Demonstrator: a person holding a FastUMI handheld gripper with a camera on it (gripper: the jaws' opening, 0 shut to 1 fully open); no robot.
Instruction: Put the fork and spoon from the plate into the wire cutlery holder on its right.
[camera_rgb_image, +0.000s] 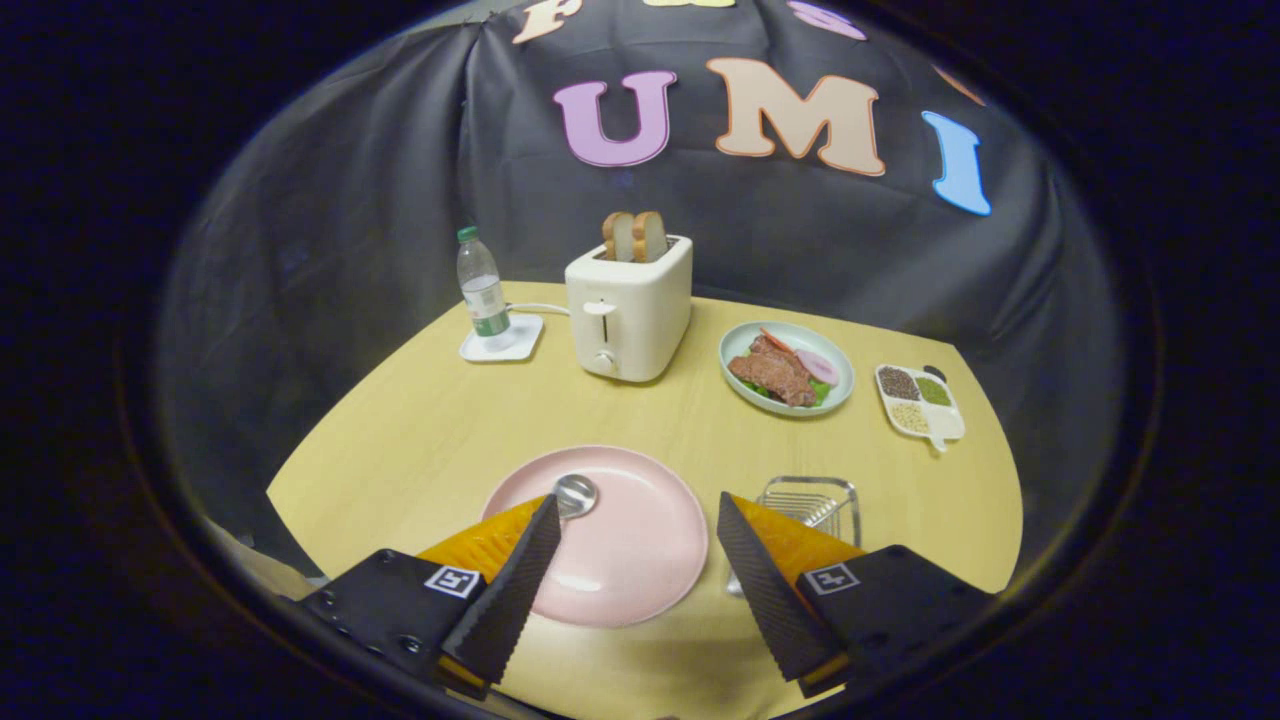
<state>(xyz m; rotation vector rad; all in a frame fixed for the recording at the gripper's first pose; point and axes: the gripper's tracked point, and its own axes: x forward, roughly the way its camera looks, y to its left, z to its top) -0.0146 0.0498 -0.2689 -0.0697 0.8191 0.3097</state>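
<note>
Yellow wooden table (430, 430), black cloth wall (340, 220)

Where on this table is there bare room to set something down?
Bare wood lies between the pink plate and the toaster, and below the water bottle. The far right is crowded: food plate, seasoning tray, wire holder. The open gripper hovers over the pink plate.

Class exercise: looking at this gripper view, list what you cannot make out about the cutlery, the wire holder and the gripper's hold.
- Spoon: its bowl shows on the pink plate; the handle is hidden behind one finger of the open gripper.
- Wire cutlery holder: near side hidden by the other finger.
- Fork: tines apparently inside the holder, too small to be certain.
</note>
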